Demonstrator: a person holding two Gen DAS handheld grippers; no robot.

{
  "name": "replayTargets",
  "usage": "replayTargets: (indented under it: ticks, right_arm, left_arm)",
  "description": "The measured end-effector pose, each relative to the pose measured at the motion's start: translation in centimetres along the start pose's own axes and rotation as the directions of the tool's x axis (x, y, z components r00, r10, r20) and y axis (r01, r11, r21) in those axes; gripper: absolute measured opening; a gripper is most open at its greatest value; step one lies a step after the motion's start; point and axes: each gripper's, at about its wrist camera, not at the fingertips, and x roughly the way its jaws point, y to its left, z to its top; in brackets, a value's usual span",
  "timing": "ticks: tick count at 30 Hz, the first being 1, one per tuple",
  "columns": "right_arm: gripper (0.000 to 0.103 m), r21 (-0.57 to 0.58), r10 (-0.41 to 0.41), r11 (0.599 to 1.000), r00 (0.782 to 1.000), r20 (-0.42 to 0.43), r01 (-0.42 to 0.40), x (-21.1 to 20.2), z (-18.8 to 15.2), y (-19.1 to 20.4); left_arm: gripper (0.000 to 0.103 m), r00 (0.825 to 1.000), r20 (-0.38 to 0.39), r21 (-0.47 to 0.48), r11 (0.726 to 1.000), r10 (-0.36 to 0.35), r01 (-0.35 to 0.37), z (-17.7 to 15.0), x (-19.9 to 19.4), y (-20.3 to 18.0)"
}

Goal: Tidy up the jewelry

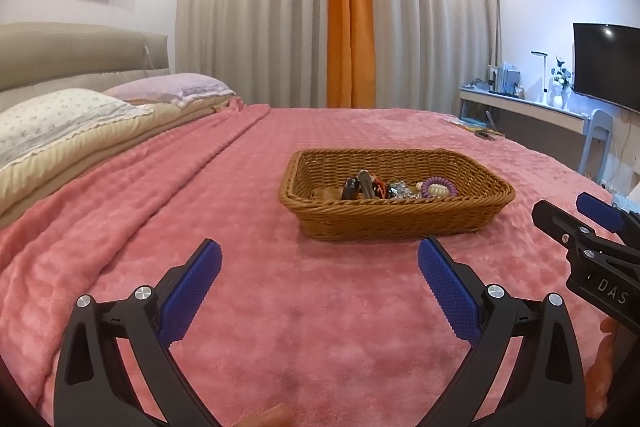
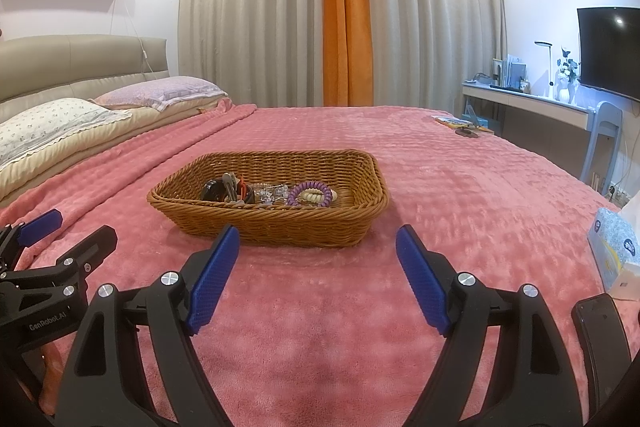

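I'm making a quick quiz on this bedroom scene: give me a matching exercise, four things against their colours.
Things:
1. wicker basket
2. spiral hair tie
3. blanket
4. middle curtain strip

Colours:
a. orange
b. pink
c. brown
d. purple

Pairs: 1-c, 2-d, 3-b, 4-a

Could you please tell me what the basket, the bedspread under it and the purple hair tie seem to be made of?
Basket: woven wicker or plastic rattan, brown, slightly glossy strands. Bedspread: pink plush fleece, matte, with a dimpled pile. Purple hair tie: likely smooth plastic, coiled like a phone cord.
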Motion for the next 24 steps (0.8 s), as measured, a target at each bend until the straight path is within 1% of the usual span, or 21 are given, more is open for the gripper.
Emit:
replayTargets:
  ticks: [24]
  right_arm:
    - [0.078, -0.003, 0.001, 1.000, 1.000, 0.001, -0.001, -0.03, -0.03, 0.04]
  left_arm:
    - [0.096, 1.000, 0.003, 0.000, 1.000, 0.000, 0.000, 0.04, -0.06, -0.06]
